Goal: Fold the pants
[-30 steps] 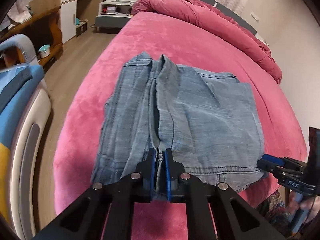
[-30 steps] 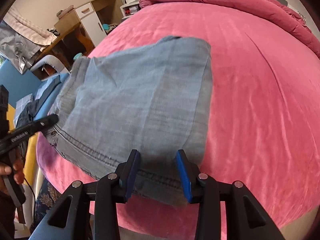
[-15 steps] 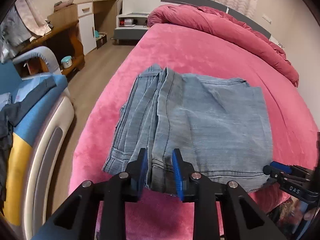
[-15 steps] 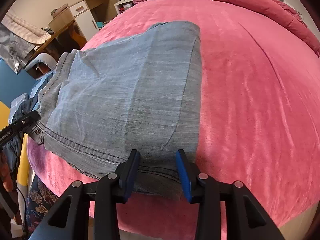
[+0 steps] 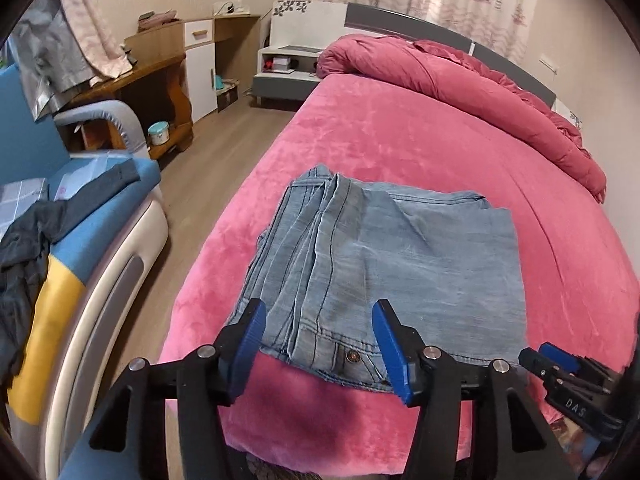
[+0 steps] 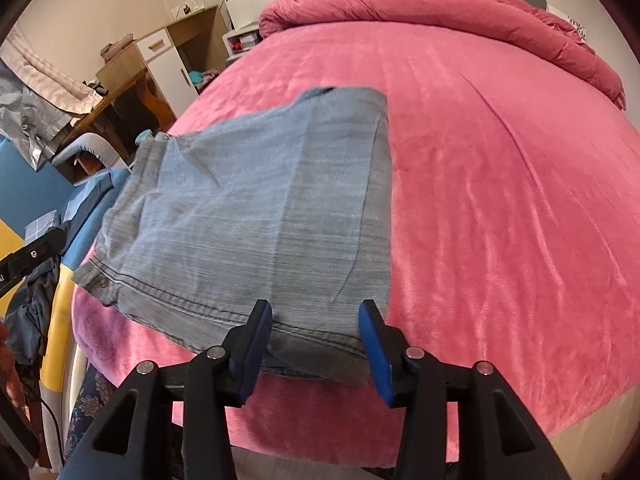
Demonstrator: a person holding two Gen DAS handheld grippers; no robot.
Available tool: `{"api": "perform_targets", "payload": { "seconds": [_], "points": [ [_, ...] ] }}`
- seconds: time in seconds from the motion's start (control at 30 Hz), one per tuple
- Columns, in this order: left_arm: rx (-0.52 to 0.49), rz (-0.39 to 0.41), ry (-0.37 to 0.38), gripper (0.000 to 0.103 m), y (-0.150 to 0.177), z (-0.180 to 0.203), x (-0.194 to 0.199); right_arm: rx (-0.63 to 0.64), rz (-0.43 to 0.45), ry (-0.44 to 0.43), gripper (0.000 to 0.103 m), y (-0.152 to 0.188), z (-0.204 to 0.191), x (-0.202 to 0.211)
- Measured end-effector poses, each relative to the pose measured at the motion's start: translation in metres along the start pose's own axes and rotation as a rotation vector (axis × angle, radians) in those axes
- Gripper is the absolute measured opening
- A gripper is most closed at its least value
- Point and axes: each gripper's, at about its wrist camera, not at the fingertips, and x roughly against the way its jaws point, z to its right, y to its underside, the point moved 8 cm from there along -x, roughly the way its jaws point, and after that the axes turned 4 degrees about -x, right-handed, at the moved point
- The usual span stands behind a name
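the pants (image 5: 384, 264), pale blue denim, lie folded into a squarish packet on the near end of the bed (image 5: 420, 148), which is covered in a pink plush sheet. the waistband with its metal button (image 5: 352, 356) faces the near edge, and the gathered seams bunch along the packet's left side

the left gripper (image 5: 320, 344) hangs above the near left corner of the packet with its blue pads spread wide; its jaws have just been opening, and the denim under them lies flat on the bed, not pinched. the right gripper (image 6: 316, 332) hovers over the near right corner, its jaws apart and just opened a little further, the hem lying loose beneath them with neither pad pressing it. from the left camera the right gripper's tip (image 5: 556, 360) shows at the near right, just off the packet's edge

a rolled pink duvet (image 5: 460, 84) lies across the far end of the bed. to the left stands a wooden desk (image 5: 160, 84) and on its low shelf a small teal lidded pot (image 5: 158, 133); what it holds i cannot tell. a white bedside unit (image 5: 284, 60) has an open shelf holding a few small items, too small to make out. dark clothes (image 5: 32, 240) lie heaped on a blue and yellow sofa (image 5: 68, 276) at the near left
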Motion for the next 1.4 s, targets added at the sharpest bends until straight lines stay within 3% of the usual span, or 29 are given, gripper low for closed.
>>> {"api": "perform_targets", "payload": {
  "seconds": [0.13, 0.43, 0.6, 0.67, 0.73, 0.93, 1.1, 1.17, 1.4],
  "points": [
    [0.010, -0.004, -0.009, 0.058, 0.006, 0.001, 0.004, 0.013, 0.017, 0.005, 0.052, 0.002, -0.008, 0.008],
    [0.042, -0.057, -0.004, 0.062, 0.028, -0.001, 0.000, -0.020, -0.013, -0.021, 0.052, 0.009, -0.012, 0.006],
    [0.057, -0.084, 0.034, 0.076, 0.033, -0.010, -0.006, -0.091, -0.041, -0.147, 0.054, 0.009, -0.010, 0.008],
    [0.072, -0.076, 0.059, 0.077, 0.029, -0.018, -0.009, -0.142, -0.045, -0.211, 0.064, 0.006, -0.004, 0.010],
    [0.061, -0.088, 0.093, 0.088, 0.024, -0.022, -0.015, -0.190, -0.049, -0.261, 0.066, 0.001, 0.006, 0.010],
    [-0.018, -0.088, 0.153, 0.100, -0.003, -0.027, -0.038, -0.335, -0.059, -0.322, 0.067, -0.025, 0.043, -0.007],
    [-0.104, -0.106, 0.187, 0.103, -0.024, -0.021, -0.065, -0.390, -0.086, -0.365, 0.068, -0.052, 0.061, -0.037],
    [-0.112, -0.119, 0.184, 0.103, -0.029, -0.025, -0.076, -0.407, -0.097, -0.365, 0.068, -0.057, 0.065, -0.047],
    [-0.098, -0.182, 0.285, 0.103, -0.041, -0.032, -0.116, -0.413, -0.120, -0.456, 0.068, -0.074, 0.063, -0.071]
  ]
}}
